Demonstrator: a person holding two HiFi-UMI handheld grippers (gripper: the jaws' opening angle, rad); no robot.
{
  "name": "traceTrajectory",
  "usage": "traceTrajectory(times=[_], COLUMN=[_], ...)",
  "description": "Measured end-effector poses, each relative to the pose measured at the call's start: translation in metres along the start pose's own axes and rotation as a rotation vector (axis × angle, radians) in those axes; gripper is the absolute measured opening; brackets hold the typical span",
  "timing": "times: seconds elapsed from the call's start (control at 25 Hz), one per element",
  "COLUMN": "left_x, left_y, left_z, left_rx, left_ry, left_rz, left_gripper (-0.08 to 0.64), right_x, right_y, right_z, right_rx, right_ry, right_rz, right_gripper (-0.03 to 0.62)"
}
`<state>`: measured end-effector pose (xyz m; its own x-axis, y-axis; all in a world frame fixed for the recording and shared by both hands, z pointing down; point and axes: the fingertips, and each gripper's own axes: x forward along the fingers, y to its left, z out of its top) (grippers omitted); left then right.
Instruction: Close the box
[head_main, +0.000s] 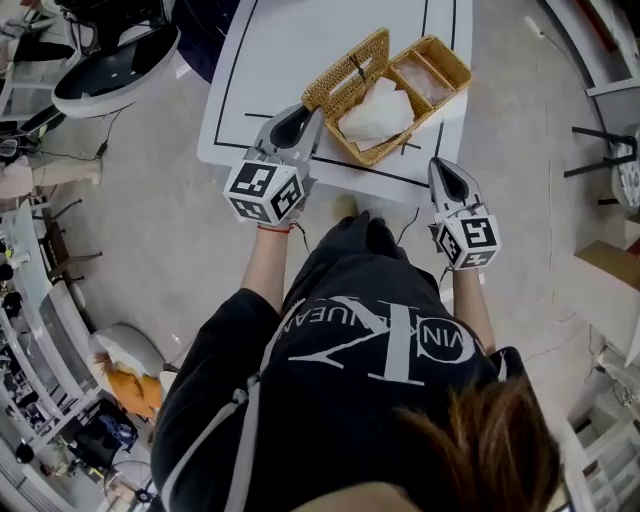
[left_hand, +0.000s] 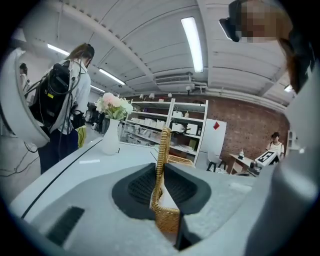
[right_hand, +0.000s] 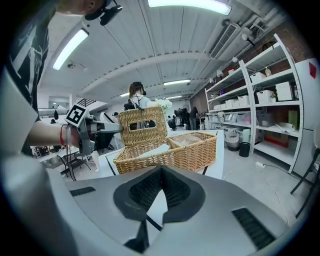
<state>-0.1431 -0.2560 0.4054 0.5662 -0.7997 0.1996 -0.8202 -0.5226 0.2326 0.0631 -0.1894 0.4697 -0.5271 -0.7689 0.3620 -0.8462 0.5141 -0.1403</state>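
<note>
A wicker box (head_main: 400, 95) stands on the white table (head_main: 270, 70), with white paper (head_main: 378, 115) in its near compartment. Its hinged lid (head_main: 345, 72) is raised on the left side. My left gripper (head_main: 310, 115) is shut on the lid's free edge; in the left gripper view the woven lid (left_hand: 162, 165) stands upright between the pads of the left gripper (left_hand: 161, 187). The right gripper view shows the box (right_hand: 170, 152) ahead with the lid (right_hand: 142, 125) up and the left gripper (right_hand: 112, 127) at it. My right gripper (head_main: 447, 170) (right_hand: 160, 172) hovers shut and empty near the table's front edge.
A white vase of flowers (left_hand: 112, 125) stands further along the table. A person with a backpack (left_hand: 65, 100) is at its left. Shelving (right_hand: 265, 100) lines the right wall. A round chair (head_main: 115, 65) sits left of the table.
</note>
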Motion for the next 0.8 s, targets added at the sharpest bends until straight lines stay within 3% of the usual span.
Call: traceTrajectory(times=[0.28, 0.8], left_x=[-0.002, -0.011], left_y=[-0.015, -0.042], left_z=[-0.003, -0.003], left_rx=[0.067, 0.135], left_ry=[0.038, 0.034], left_rz=[-0.011, -0.015], left_gripper=[0.061, 0.087], right_x=[-0.005, -0.024], right_y=[0.002, 0.001], right_z=[0.000, -0.009], right_rx=[0.001, 0.011], right_ry=[-0.014, -0.026], right_rz=[0.012, 0.017], right_gripper=[-0.002, -0.002])
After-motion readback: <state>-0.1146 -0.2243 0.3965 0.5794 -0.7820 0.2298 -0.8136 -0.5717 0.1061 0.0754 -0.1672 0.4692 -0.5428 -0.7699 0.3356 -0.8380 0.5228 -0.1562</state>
